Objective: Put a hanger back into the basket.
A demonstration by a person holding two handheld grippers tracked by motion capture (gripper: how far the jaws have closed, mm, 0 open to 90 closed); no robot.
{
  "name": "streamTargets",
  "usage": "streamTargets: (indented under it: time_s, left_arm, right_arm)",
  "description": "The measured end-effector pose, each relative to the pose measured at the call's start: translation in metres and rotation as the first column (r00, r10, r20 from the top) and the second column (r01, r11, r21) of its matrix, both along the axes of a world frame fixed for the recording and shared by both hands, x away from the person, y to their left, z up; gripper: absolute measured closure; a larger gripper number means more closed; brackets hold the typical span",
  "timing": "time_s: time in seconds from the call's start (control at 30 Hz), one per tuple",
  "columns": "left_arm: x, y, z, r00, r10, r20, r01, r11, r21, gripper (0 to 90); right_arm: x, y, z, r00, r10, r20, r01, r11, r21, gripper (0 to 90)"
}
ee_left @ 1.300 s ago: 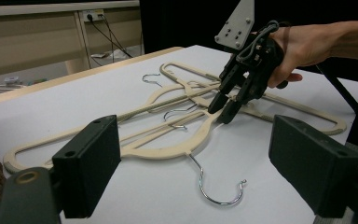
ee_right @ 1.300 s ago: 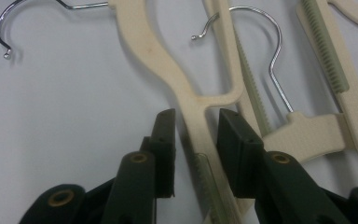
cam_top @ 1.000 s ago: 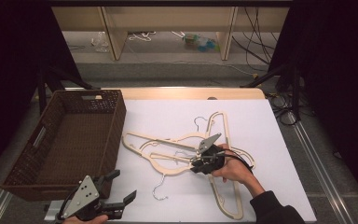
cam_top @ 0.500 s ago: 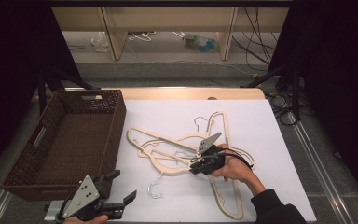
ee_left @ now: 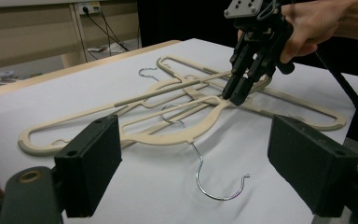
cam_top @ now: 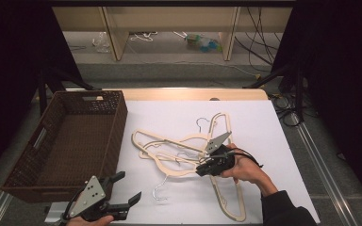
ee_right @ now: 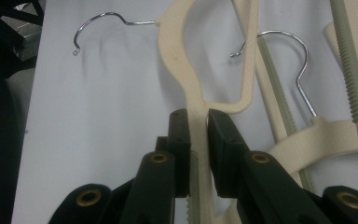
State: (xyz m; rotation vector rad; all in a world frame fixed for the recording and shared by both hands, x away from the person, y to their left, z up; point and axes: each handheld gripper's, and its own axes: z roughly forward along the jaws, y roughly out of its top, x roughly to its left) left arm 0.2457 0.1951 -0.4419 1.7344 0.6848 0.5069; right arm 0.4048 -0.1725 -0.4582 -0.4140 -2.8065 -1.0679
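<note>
Cream plastic hangers (cam_top: 179,155) w/ thin metal hooks lie tangled mid-table on the white sheet (cam_top: 264,127). Right gripper (cam_top: 206,168) is clamped on the nearest hanger's flat arm, jaws pinching it edge-on just below the neck. Looks light, stiff, a bit slick; ribbed bar prob. gives better bite than the smooth part. Snag risk: wire hook (ee_left: 216,179) and crossed arms could drag the others along. Left gripper (cam_top: 122,188) hovers wide apart, empty, near the dark woven wicker basket (cam_top: 115,129) at left.
</note>
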Motion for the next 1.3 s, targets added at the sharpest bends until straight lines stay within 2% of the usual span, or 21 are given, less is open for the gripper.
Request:
streamTargets:
  time_s: [0.03,0.07,0.13,0.2,0.23,0.3,0.33,0.4,0.5,0.53,0.6,0.63,0.7,0.73,1.03,1.1,1.13,1.17,1.23,1.27,1.3]
  left_arm:
    - [0.003,-0.003,-0.001,0.9997,-0.016,0.017,0.015,0.9992,0.036,18.0]
    - [0.002,-0.007,-0.003,0.9999,-0.011,-0.003,0.011,0.9997,0.023,19.1]
    - [0.005,-0.017,-0.007,0.9992,-0.033,-0.023,0.035,0.9968,0.072,22.1]
    - [0.008,-0.020,-0.008,0.9988,-0.046,-0.018,0.047,0.9957,0.080,25.5]
    - [0.012,-0.026,-0.012,0.9982,-0.049,-0.035,0.053,0.9941,0.095,25.3]
    - [0.014,-0.029,-0.014,0.9980,-0.050,-0.037,0.054,0.9925,0.110,25.5]
    - [0.018,-0.034,-0.018,0.9972,-0.056,-0.050,0.062,0.9885,0.138,26.1]
    - [0.023,-0.038,-0.020,0.9967,-0.071,-0.039,0.077,0.9831,0.166,26.3]
    - [0.025,-0.042,-0.024,0.9963,-0.071,-0.049,0.078,0.9797,0.184,27.7]
    - [0.028,-0.046,-0.028,0.9956,-0.078,-0.052,0.087,0.9747,0.206,27.7]
    - [0.030,-0.047,-0.029,0.9960,-0.075,-0.048,0.084,0.9721,0.219,27.8]
    - [0.034,-0.051,-0.032,0.9962,-0.079,-0.037,0.086,0.9631,0.255,28.3]
    - [0.036,-0.053,-0.034,0.9958,-0.084,-0.036,0.091,0.9591,0.268,28.7]
    - [0.039,-0.058,-0.037,0.9953,-0.088,-0.039,0.096,0.9518,0.291,29.3]
    - [0.052,-0.075,-0.049,0.9940,-0.103,-0.038,0.110,0.9325,0.344,31.7]
    - [0.052,-0.076,-0.050,0.9935,-0.108,-0.037,0.114,0.9307,0.348,32.6]
    - [0.054,-0.076,-0.049,0.9933,-0.111,-0.030,0.114,0.9209,0.373,32.6]
    - [0.055,-0.080,-0.050,0.9937,-0.109,-0.025,0.111,0.9284,0.355,32.6]
    - [0.055,-0.081,-0.051,0.9935,-0.112,-0.019,0.111,0.9281,0.355,32.9]
    - [0.057,-0.083,-0.052,0.9925,-0.122,-0.005,0.115,0.9241,0.364,33.4]
    - [0.058,-0.083,-0.051,0.9916,-0.129,-0.004,0.120,0.9126,0.391,33.4]
  right_arm:
    - [0.000,-0.001,0.001,1.0000,0.002,-0.001,-0.002,1.0000,0.000,80.1]
    - [-0.002,-0.002,0.002,1.0000,-0.002,-0.008,0.002,1.0000,-0.002,80.2]
    - [-0.004,-0.005,0.005,1.0000,0.000,-0.008,0.000,1.0000,-0.001,80.2]
    - [-0.005,-0.007,0.006,0.9999,0.004,-0.016,-0.004,1.0000,0.001,80.2]
    - [-0.006,-0.008,0.007,0.9997,0.006,-0.022,-0.006,1.0000,-0.003,80.2]
    - [-0.007,-0.009,0.007,0.9996,0.014,-0.022,-0.015,0.9999,-0.004,80.2]
    - [-0.009,-0.012,0.008,0.9995,0.016,-0.026,-0.016,0.9999,-0.005,80.2]
    - [-0.011,-0.016,0.009,0.9993,0.019,-0.033,-0.019,0.9998,0.003,80.2]
    - [-0.014,-0.021,0.010,0.9987,0.017,-0.049,-0.017,0.9998,0.010,80.2]
    - [-0.014,-0.023,0.010,0.9986,0.016,-0.051,-0.015,0.9997,0.017,80.2]
    - [-0.015,-0.025,0.011,0.9982,0.017,-0.058,-0.016,0.9997,0.019,80.2]
    - [-0.016,-0.027,0.012,0.9979,0.017,-0.062,-0.016,0.9996,0.025,80.2]
    - [-0.018,-0.029,0.015,0.9977,0.018,-0.065,-0.017,0.9997,0.017,80.2]
    - [-0.019,-0.030,0.015,0.9975,0.021,-0.067,-0.020,0.9996,0.017,80.2]
    - [-0.021,-0.034,0.018,0.9966,0.021,-0.080,-0.019,0.9992,0.035,80.2]
    - [-0.022,-0.034,0.019,0.9964,0.020,-0.082,-0.017,0.9993,0.034,80.3]
    - [-0.022,-0.035,0.019,0.9964,0.022,-0.082,-0.019,0.9992,0.034,80.3]
    - [-0.022,-0.035,0.018,0.9965,0.022,-0.081,-0.019,0.9992,0.035,80.3]
    - [-0.022,-0.035,0.018,0.9960,0.024,-0.086,-0.021,0.9991,0.038,80.3]
    - [-0.022,-0.034,0.019,0.9957,0.024,-0.089,-0.021,0.9992,0.035,80.3]
    - [-0.022,-0.034,0.018,0.9959,0.028,-0.086,-0.024,0.9989,0.040,80.2]
